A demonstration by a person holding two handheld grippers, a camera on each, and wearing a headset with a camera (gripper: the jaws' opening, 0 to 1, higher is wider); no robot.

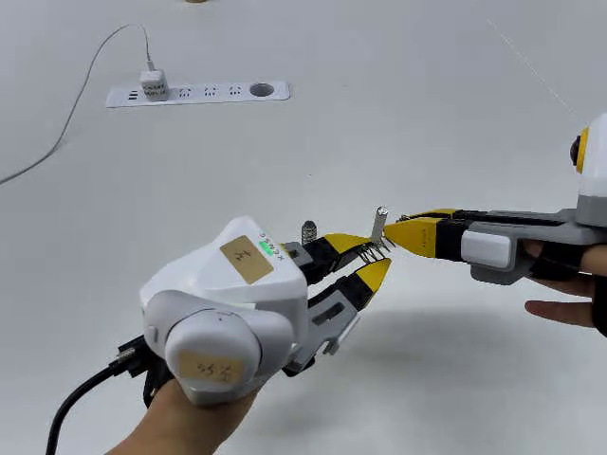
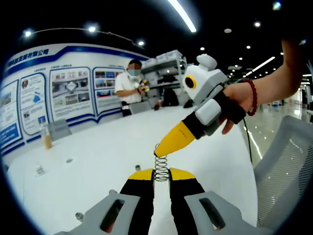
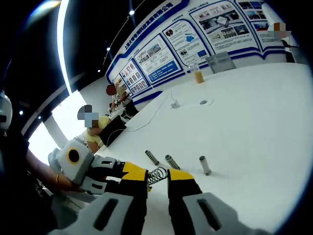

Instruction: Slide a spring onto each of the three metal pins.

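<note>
1. The held spring is off the table, just in front of the pin as I see it in the head view.
2. The left gripper has its jaws nearly together and clamps one end of the held spring. The remaining coils project past the yellow tips.
3. The right gripper sits just right of the pin, with its tip touching the free end of the held spring. In its own view the jaws stand slightly apart. I cannot tell whether they grip the coils.
4. The pin stands upright on the table, beyond the gripper tips.
5. In the right gripper view, a first loose spring and a second loose spring lie flat on the table near the pin, to its left.
6. A power strip lies well beyond the pin, to its left, with a white charger plugged in.
</note>
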